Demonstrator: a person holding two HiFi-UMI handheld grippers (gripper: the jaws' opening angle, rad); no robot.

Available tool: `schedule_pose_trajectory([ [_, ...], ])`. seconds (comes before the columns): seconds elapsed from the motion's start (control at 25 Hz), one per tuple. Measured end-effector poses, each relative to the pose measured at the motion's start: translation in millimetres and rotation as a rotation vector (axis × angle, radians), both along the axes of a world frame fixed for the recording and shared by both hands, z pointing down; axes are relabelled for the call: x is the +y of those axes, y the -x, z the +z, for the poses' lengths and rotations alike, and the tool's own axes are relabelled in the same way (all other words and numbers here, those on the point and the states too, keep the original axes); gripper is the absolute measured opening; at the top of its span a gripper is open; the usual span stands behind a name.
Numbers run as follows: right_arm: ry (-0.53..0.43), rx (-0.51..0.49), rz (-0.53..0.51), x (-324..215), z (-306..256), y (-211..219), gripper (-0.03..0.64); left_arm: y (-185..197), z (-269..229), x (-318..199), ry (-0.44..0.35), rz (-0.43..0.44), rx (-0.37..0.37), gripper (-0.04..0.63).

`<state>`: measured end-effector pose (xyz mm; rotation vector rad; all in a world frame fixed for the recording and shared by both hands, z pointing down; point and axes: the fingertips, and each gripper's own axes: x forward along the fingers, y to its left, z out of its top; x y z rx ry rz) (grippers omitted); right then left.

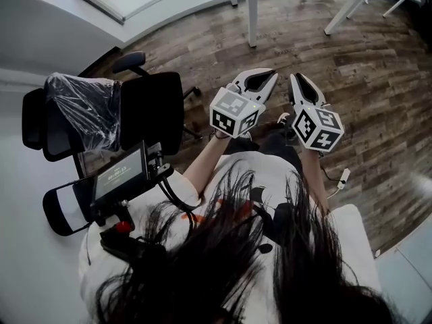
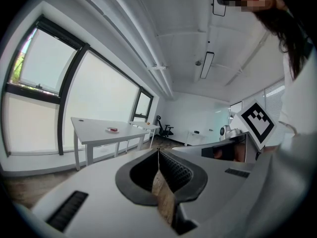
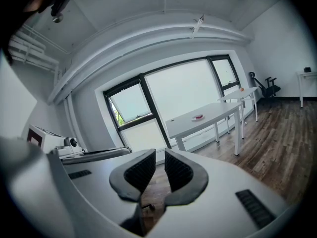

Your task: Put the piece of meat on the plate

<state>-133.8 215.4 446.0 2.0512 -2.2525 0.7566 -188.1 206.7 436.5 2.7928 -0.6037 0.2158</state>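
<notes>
Wood-plank floor [image 1: 378, 66] runs through a bright office toward a long white table [image 3: 213, 114], which serves as the reference for everything else. Farthest from the table, in the head view, are the person's dark hair [image 1: 270, 268] and white shirt. A small screen on a black mount [image 1: 120, 174] sits at the person's left. Slightly closer to the table on that side stands a black office chair [image 1: 152, 110], with clear plastic wrapped over its headrest [image 1: 84, 103]. It is off to the left, not on the line to the table. The left gripper [image 1: 263, 78] and right gripper [image 1: 300, 86] are held out side by side, well short of the table, each with its marker cube facing up. The left gripper's ribbed pads are pressed together with nothing between them. The right gripper's jaws are also closed and empty, with only a sliver of floor showing between them. Only floorboards lie between the grippers and the table. On the tabletop, toward its middle, sits a pale plate [image 3: 193, 118] with a red piece of meat [image 3: 199, 115] on or just beside it; it is too small to tell which. Beyond the table stands a second white table [image 2: 143, 125] with a small orange thing [image 3: 241, 89] on it. Farther still is another dark chair [image 2: 166, 129]. Tall windows [image 3: 183, 90] line the wall behind the table.
</notes>
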Motion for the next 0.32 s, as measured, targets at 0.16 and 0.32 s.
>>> schedule_pose_trajectory([
  [0.16, 0.004, 0.000, 0.003, 0.9, 1.7, -2.7, 0.064, -3.3, 0.4, 0.6, 0.000, 0.007, -0.004, 0.006],
  [0.32, 0.006, -0.002, 0.007, 1.6, 1.6, -6.2, 0.064, -6.4, -1.4, 0.8, -0.003, 0.008, -0.008, 0.006],
])
